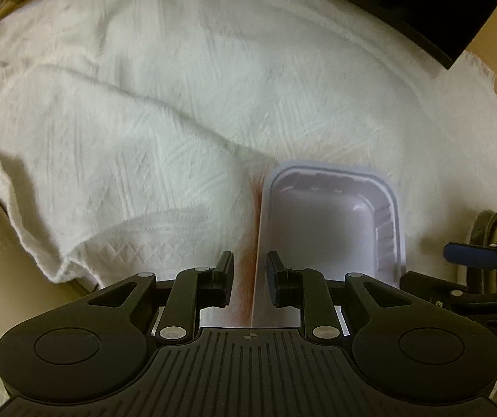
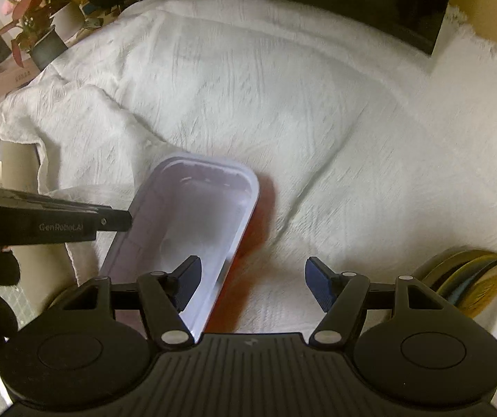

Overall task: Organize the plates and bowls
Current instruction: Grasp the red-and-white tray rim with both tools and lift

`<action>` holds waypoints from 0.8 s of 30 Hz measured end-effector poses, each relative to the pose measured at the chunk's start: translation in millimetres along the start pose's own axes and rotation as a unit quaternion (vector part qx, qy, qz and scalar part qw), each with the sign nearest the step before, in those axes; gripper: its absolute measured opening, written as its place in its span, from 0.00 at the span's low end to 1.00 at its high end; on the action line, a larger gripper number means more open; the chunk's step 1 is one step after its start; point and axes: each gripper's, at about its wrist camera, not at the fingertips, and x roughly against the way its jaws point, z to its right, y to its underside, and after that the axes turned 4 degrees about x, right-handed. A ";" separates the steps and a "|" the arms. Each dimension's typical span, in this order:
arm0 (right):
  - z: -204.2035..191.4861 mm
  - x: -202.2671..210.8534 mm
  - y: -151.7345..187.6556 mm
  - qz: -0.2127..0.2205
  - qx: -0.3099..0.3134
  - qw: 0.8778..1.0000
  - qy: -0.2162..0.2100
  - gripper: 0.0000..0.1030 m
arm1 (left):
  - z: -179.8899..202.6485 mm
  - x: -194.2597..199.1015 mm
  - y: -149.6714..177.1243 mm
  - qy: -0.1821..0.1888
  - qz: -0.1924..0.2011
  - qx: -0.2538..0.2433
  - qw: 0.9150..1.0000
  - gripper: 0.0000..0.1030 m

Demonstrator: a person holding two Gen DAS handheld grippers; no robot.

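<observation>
A rectangular white tray [image 1: 331,222] with a red outside hangs tilted over the rumpled white cloth [image 1: 144,121]. The left gripper [image 1: 249,274] has its narrowed jaws astride the tray's near rim — whether the pads actually press cannot be told. The right gripper [image 2: 251,279], beside the tray, is spread and empty, one finger over the tray's mouth, apparently ready to steady it — a stack of plates [image 2: 470,278] stands on edge well to the tray's right, a likely destination.

A rumpled white cloth [image 1: 179,104] lies near a potted plant [image 2: 36,31].
</observation>
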 end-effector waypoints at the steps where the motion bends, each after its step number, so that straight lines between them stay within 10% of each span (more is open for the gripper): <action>1: 0.1 -2.9 1.5 -0.004 -0.004 1.000 -0.004 0.66 | -0.9 -2.8 1.2 0.002 -0.004 0.001 1.000 0.22; 4: -2.9 -13.8 6.7 -0.017 -0.005 1.000 -0.009 0.64 | -4.1 -9.6 9.3 0.016 -0.021 0.004 1.000 0.22; 11: -17.0 -32.3 15.4 -0.037 0.027 0.999 -0.018 0.20 | -2.9 -27.3 22.0 0.044 -0.059 0.020 0.997 0.22; 24: 26.7 107.3 10.2 0.145 0.016 0.989 0.013 0.19 | 78.9 79.0 -20.4 0.120 0.045 -0.030 0.991 0.20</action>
